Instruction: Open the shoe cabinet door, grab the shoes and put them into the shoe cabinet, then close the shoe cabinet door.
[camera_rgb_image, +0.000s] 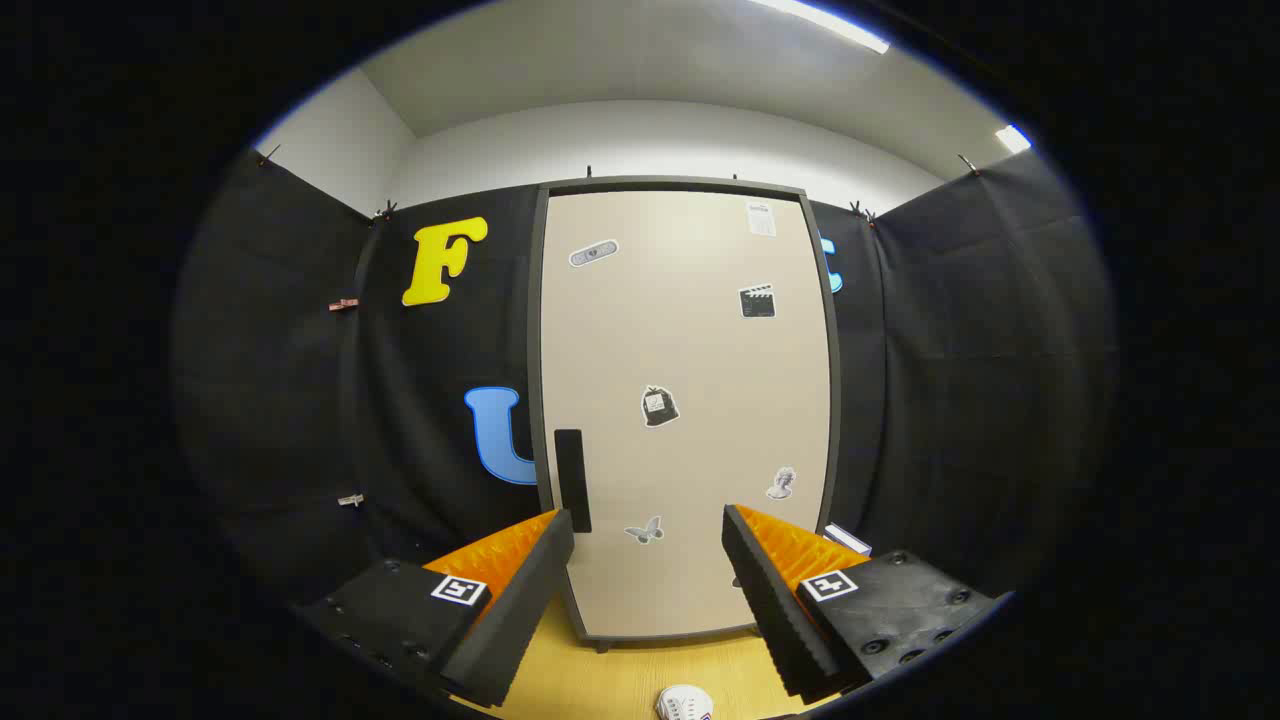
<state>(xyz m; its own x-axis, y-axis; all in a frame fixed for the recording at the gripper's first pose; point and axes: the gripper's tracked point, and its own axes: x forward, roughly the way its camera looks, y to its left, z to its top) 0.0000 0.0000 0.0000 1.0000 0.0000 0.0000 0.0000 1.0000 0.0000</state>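
My gripper (648, 528) is open: the two fingers (520, 590) stand wide apart and hold nothing between them. I point them toward the shoe cabinet (686, 410), which stands upright on the wooden floor (610, 680), just ahead of my fingertips and close to the black cloth wall (270, 400) behind it.

The cabinet door (690, 340) is closed. It is a beige panel inside a dark frame, and it covers the whole front. On the left edge of the door there is a dark vertical handle (572, 480); its lower end is just above the tip of my left finger, very near, but I cannot tell if they touch. Several small stickers (659, 406) are on the door: one near the middle, a butterfly one (644, 530) lower down between my fingers, and some more toward the top and the right edge.

On the floor, in front of the cabinet's lower edge and near the base of my right finger, I see a part of a white shoe (685, 703). It is cut off, so I cannot tell how it lies. A small white object (846, 540) shows beside the cabinet's lower right corner, just beyond my right finger; I cannot say what it is.
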